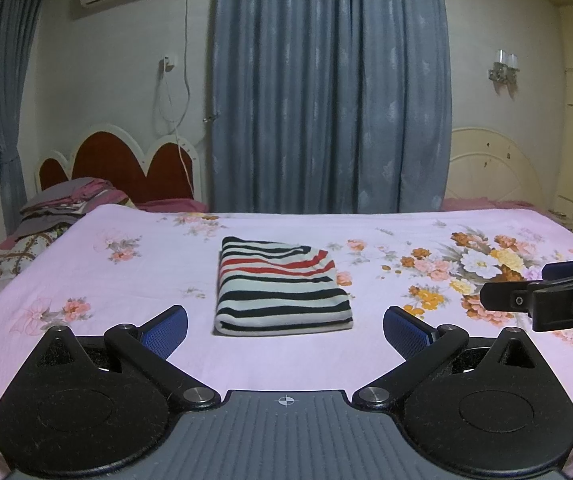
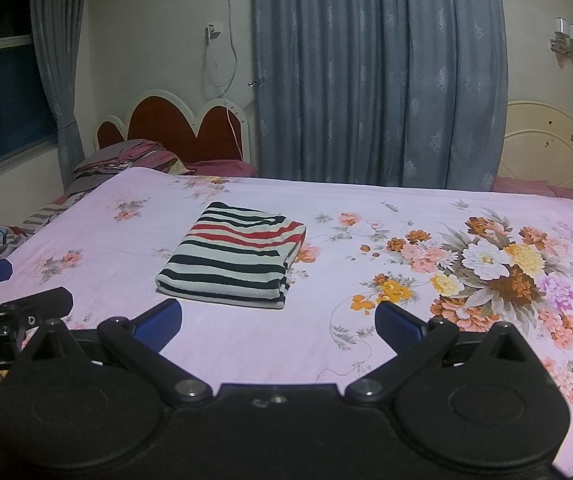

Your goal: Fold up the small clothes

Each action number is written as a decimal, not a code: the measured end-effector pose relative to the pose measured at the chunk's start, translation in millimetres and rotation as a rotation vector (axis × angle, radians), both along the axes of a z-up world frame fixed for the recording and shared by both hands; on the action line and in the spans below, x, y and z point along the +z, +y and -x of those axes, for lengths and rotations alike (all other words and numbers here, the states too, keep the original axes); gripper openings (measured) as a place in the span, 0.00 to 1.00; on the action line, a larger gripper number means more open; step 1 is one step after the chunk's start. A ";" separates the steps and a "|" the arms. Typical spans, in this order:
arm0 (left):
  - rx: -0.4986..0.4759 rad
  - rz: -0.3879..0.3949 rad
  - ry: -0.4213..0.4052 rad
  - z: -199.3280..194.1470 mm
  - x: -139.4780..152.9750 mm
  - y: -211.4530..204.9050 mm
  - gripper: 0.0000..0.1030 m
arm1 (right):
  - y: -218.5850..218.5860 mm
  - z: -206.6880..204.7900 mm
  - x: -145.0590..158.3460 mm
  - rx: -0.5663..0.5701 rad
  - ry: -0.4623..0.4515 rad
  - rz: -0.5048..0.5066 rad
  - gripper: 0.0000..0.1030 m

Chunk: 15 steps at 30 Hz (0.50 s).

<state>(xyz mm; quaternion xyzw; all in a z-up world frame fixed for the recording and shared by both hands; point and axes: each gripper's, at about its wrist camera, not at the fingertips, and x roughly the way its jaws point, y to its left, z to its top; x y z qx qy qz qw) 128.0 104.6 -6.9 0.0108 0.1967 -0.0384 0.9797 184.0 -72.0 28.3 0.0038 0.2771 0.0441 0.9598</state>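
Pink flowered sheet covers the bed (image 1: 126, 280), and both tools hang over its near edge. On the left tool (image 1: 285, 330) the blue pads stand wide apart and grasp nothing; the right tool (image 2: 278, 322) is released in the same way. Just ahead of them, apart from both, the striped garment (image 1: 280, 286) lies flat as a neat rectangle in the middle of the bed. I judge the folding of this piece finished. The next move probably calls for taking another garment, or moving this one aside without disturbing its layers.
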 end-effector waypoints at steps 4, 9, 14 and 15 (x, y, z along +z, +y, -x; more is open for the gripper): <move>0.007 0.010 -0.006 -1.4 -0.9 1.8 1.00 | -1.5 0.1 0.1 0.002 0.000 -0.001 0.99; 0.011 0.000 -0.015 -1.0 -2.6 2.2 1.00 | -1.0 0.0 0.0 0.001 0.001 -0.001 0.99; 0.011 -0.002 -0.028 1.6 -2.1 1.2 1.00 | -0.9 -0.1 0.0 0.001 0.002 0.000 0.99; 0.009 -0.001 -0.029 2.1 -2.1 1.3 1.00 | -0.8 -0.1 0.1 0.001 0.001 -0.001 0.99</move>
